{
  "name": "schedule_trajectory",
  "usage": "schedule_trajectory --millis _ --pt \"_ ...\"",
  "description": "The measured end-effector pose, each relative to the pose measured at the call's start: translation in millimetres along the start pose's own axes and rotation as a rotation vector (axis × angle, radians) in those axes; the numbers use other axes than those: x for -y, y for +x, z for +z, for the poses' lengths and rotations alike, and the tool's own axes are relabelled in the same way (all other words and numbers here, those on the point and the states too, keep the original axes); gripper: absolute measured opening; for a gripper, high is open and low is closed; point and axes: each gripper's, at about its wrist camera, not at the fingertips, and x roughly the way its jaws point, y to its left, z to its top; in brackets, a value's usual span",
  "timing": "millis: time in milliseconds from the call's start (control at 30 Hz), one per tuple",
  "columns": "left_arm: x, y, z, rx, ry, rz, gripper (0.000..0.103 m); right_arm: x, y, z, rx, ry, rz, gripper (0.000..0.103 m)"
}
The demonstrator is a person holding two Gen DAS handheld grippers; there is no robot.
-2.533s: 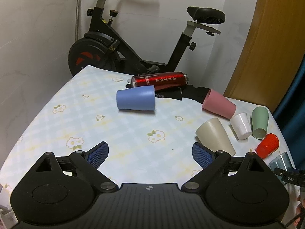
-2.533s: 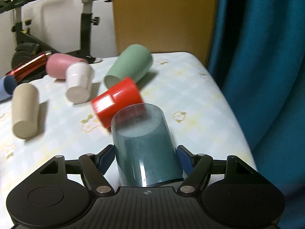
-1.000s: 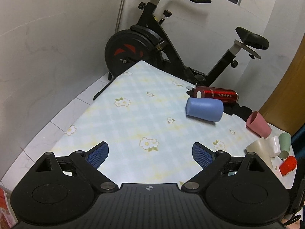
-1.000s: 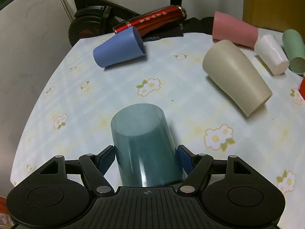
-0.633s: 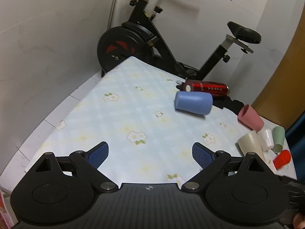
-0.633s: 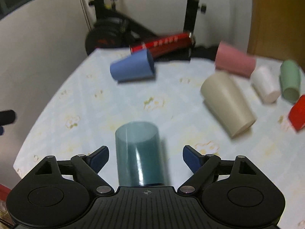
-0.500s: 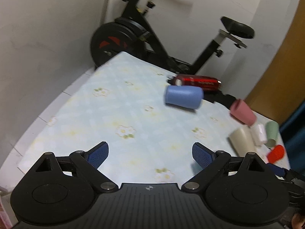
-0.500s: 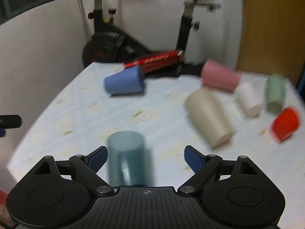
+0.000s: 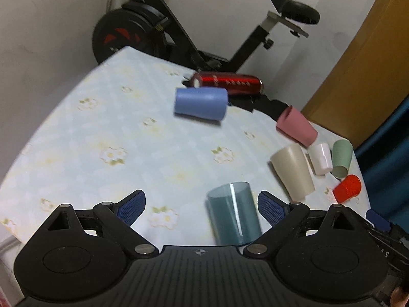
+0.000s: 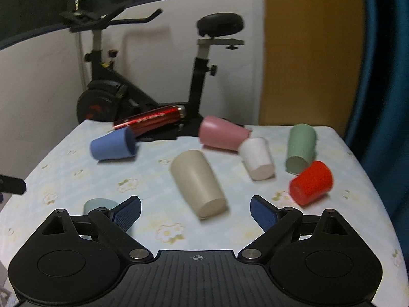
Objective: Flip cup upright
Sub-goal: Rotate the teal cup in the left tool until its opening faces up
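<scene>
Upright teal cup point(image 9: 234, 217) near the desk's point(image 9: 102, 128) front edge, free. Both grippers' jaws released, left gripper point(image 9: 202, 204), right gripper point(image 10: 195, 211). Beyond, on their sides: blue cup point(image 9: 200, 103), beige cup point(image 10: 198, 184), red cup point(image 10: 311, 183).

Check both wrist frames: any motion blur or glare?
Left wrist: motion smear on the blue cup; a bright glare streak down the translucent teal cup; tongs sharp. Right wrist: beige cup and red cup smeared; exercise bike soft; fisheye bends the table edges.
</scene>
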Motion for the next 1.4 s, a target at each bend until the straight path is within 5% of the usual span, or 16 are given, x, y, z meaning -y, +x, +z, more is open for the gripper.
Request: schedule_trajectory --millis 667,1400 --pt "29.8 103.9 6.5 -0.234 -0.103 -0.011 0.093 65.0 7.6 -6.5 -0.023 0.118 -0.066 0.091" --pt "39.6 132.0 -21.1 -0.256 -0.032 -0.002 0.073 68.5 11.3 -15.0 -0.032 0.136 -0.045 0.091"
